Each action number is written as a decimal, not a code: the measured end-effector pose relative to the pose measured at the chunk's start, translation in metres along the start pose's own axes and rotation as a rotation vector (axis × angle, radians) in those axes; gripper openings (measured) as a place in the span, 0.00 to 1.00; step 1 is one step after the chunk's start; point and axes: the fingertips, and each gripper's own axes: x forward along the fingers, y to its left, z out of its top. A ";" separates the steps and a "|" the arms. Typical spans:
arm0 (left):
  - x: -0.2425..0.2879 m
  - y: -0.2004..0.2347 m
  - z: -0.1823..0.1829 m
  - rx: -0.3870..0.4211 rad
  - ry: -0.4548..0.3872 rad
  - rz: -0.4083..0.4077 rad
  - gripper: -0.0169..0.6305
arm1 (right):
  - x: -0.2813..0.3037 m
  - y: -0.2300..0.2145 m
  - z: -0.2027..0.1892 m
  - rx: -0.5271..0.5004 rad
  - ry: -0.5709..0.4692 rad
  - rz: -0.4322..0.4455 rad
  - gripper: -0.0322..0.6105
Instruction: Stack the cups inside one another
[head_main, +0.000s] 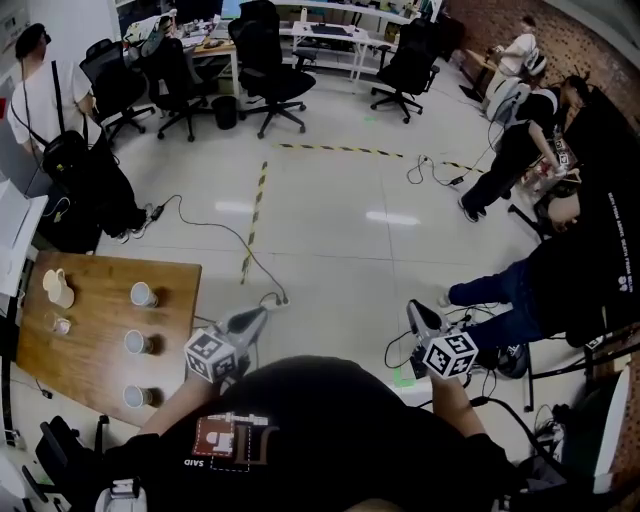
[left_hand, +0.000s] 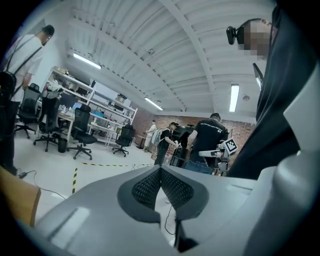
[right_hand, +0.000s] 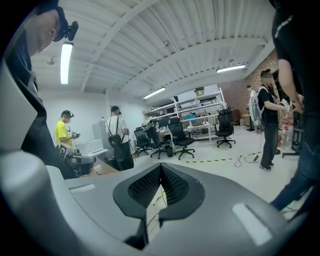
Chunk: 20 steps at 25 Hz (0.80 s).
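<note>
- Readable text: none on the cups or the grippers. Each gripper cube carries only black-and-white square markers. White lettering on the sleeve of a person at right is too small to read.
- Left gripper (head_main: 262, 313): jaws closed tip to tip with nothing between them. The left gripper view (left_hand: 161, 169) shows the ribbed pads meeting at the front.
- Right gripper (head_main: 414, 308): jaws also closed and empty. The right gripper view (right_hand: 160, 166) shows the pads touching at the tip.
- Pose: both grippers are held out in front of the torso on bare forearms, roughly level, over open floor. The left one angles up-right in the head view and the right one angles up-left, so the tips lean slightly toward each other. They are well apart from one another.
- The left gripper's marker cube (head_main: 208, 355) sits just off the right edge of the wooden table (head_main: 95, 375). The right gripper's cube (head_main: 450, 355) is far from the table.
- Three cups stand in a row along the table's right side: far cup (head_main: 143, 294), middle cup (head_main: 137, 343) and near cup (head_main: 135, 396). They are separate, not nested and not touching.
- Cup orientation: they appear upright with mouths up, so the long axis is vertical. No gripper touches them.
- Also on the table, nearer its left side, are a cream jug (head_main: 58, 288) and a small glass (head_main: 62, 325).
- Floor: a black cable (head_main: 250, 255) runs past a yellow-black tape line (head_main: 255, 205).
</note>
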 end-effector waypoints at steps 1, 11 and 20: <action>0.008 0.009 0.006 0.004 0.001 -0.014 0.03 | 0.014 -0.003 0.011 -0.014 -0.001 0.000 0.07; -0.004 0.115 0.030 -0.041 -0.038 0.191 0.03 | 0.193 0.013 0.067 -0.069 0.027 0.206 0.07; -0.043 0.178 0.061 -0.048 -0.150 0.644 0.03 | 0.381 0.054 0.097 -0.156 0.129 0.618 0.07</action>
